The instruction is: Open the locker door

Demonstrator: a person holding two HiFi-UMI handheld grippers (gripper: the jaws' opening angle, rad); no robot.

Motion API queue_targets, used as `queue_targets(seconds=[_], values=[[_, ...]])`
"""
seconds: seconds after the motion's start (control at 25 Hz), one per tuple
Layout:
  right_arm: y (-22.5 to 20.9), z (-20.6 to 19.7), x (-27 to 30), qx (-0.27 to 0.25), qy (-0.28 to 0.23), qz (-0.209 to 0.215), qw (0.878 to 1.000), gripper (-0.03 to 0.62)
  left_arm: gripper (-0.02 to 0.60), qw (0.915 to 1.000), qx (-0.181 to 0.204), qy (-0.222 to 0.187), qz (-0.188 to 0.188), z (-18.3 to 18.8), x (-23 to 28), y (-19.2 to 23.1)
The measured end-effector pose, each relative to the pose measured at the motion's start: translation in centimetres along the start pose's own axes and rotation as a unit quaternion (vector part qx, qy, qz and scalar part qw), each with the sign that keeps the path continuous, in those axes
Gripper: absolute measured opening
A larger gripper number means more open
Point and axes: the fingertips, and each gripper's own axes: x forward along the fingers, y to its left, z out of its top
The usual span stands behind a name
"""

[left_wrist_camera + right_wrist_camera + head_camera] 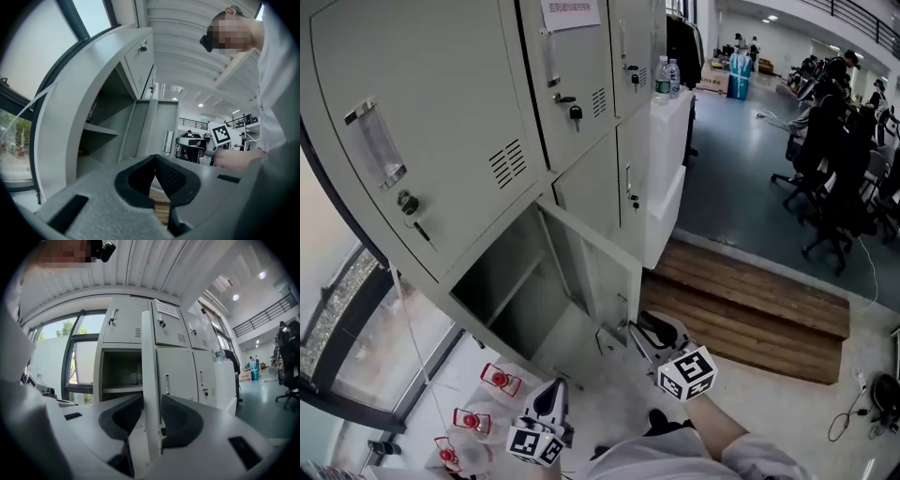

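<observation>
The lower-left locker door (592,270) of the grey locker bank stands swung out, and its compartment (508,292) with one shelf is open. My right gripper (630,330) is at the door's free edge. In the right gripper view the door (150,352) runs edge-on between the jaws of that gripper (151,401), and both pads sit against it. My left gripper (557,384) hangs low to the left of the door, apart from it. In its own view the left gripper (154,158) has its tips together with nothing in them, facing the open door (157,124).
Several red-and-white items (499,379) lie on the floor below the open compartment. A wooden step (750,314) lies to the right, with office chairs (834,187) beyond it. Two bottles (667,77) stand on a white cabinet by the lockers. A window runs along the left.
</observation>
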Motion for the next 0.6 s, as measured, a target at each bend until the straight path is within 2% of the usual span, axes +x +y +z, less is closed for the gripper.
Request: queue_targets(seconds=[0.08, 0.24, 0.6], values=[[-2.2, 0.1, -0.3, -0.002, 0.002, -0.010, 1.000, 0.117, 0.003, 1.0000, 0.004, 0.000, 0.002, 0.0, 1.2, -1.1], [-5.6, 0.4, -0.5, 0.001, -0.002, -0.016, 1.000, 0.026, 0.003, 0.9999, 0.010, 0.000, 0.013, -0.1, 3.3, -2.6], [-7.6, 0.4, 0.9, 0.010, -0.008, 0.030, 0.999, 0.014, 0.003, 0.9987, 0.018, -0.006, 0.048, 0.2, 6.1, -3.5]])
